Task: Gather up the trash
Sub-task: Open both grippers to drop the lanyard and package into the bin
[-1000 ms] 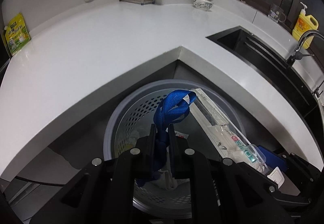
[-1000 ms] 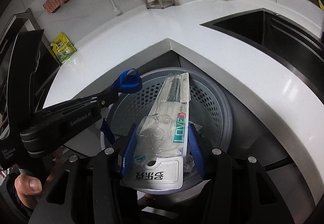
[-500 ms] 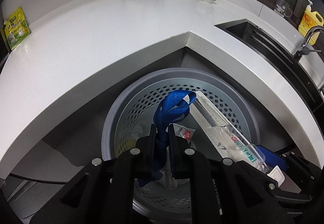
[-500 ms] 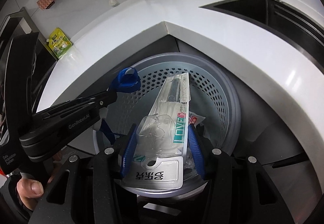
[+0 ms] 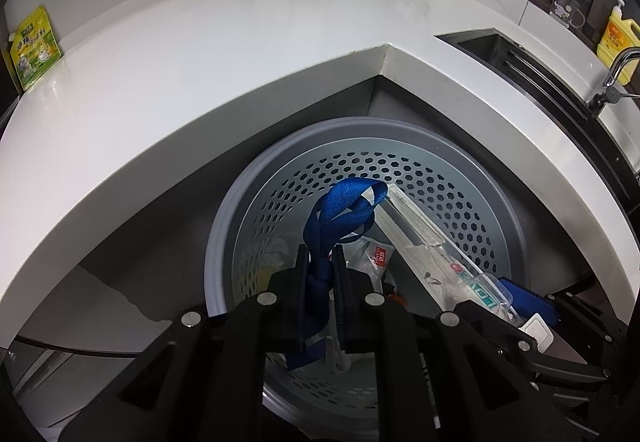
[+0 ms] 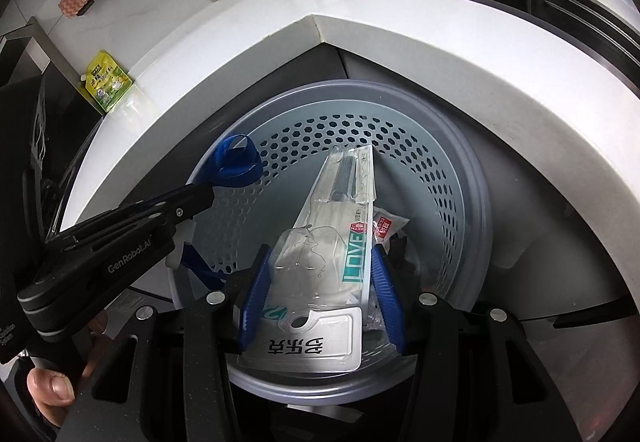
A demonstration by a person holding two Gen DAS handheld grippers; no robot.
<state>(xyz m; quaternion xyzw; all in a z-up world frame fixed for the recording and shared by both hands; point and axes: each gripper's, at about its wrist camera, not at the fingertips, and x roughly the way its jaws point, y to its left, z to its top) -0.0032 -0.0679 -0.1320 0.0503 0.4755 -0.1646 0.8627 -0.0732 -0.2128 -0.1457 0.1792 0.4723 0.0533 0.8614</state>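
**Two loads poised over the bin**

We hold both pieces of trash directly above the perforated bin, which stands under the corner of the white counter. Our left gripper is clamped on a blue strap, its loop standing up past the fingertips. Our right gripper grips a clear plastic package by its wide end, the long axis pointing forward and down into the bin. Wrappers already lie inside. Both grippers tilt downward side by side; we judge letting go comes next.
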